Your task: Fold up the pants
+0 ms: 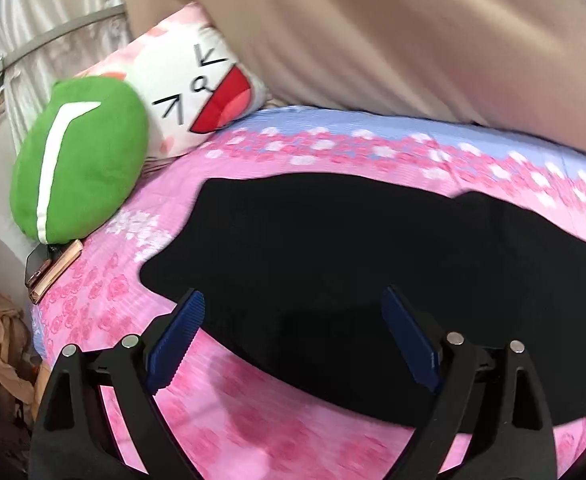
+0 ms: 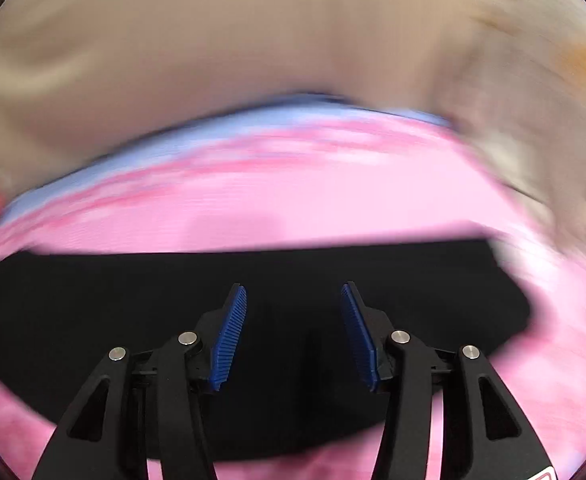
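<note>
My left gripper (image 1: 293, 300) gapes wide over the black pants (image 1: 373, 248), which lie flat on the pink bedsheet (image 1: 253, 420). Only this view shows two cushions at ten o'clock: one green (image 1: 77, 160), one white (image 1: 197, 92). My right gripper (image 2: 294, 294) stands half-spread, empty, over one blurred pants panel.
</note>
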Available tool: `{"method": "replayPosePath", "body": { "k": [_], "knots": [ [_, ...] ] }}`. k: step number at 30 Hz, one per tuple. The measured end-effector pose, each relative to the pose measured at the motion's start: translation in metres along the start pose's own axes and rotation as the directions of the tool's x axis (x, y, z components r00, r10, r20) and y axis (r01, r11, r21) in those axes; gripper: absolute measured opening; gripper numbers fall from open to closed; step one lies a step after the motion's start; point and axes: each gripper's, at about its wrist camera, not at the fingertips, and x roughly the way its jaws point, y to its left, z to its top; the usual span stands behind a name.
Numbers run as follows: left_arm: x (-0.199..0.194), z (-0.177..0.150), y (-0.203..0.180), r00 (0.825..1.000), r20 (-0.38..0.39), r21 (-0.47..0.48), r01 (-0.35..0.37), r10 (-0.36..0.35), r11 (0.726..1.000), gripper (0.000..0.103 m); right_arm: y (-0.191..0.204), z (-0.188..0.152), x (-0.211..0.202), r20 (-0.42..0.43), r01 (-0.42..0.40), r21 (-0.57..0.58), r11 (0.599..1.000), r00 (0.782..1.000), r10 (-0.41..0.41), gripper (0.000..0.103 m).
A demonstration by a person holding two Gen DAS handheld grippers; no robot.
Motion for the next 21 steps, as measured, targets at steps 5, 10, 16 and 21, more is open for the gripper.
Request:
{"method": "replayPosePath", "body": {
  "k": [5,10,16,21],
  "knots": [
    [-0.016,-0.012,-0.057,0.998,-0.019,0.073,0.056,-0.055,0.996,0.089,-0.116,-0.002,0.015,-0.049,0.054,0.181,0.982,0.998,-0.046,0.052],
    [-0.036,-0.020,-0.108,0.995,-0.020,0.140,0.100,-0.098,0.985,0.090,-0.126,0.002,0.042,-0.086,-0.013,0.119,0.993,0.996,0.023,0.029],
    [-0.048,-0.023,-0.141,0.997,0.002,0.207,0.072,-0.074,0.976,0.092,-0.118,0.029,0.001,0.042,-0.082,0.033,0.996,0.996,0.081,0.012],
    [-0.046,-0.026,-0.157,0.997,-0.017,0.237,0.072,-0.070,0.969,0.092,-0.139,0.010,0.042,-0.061,-0.021,0.036,0.999,0.998,0.023,0.019]
  ]
}}
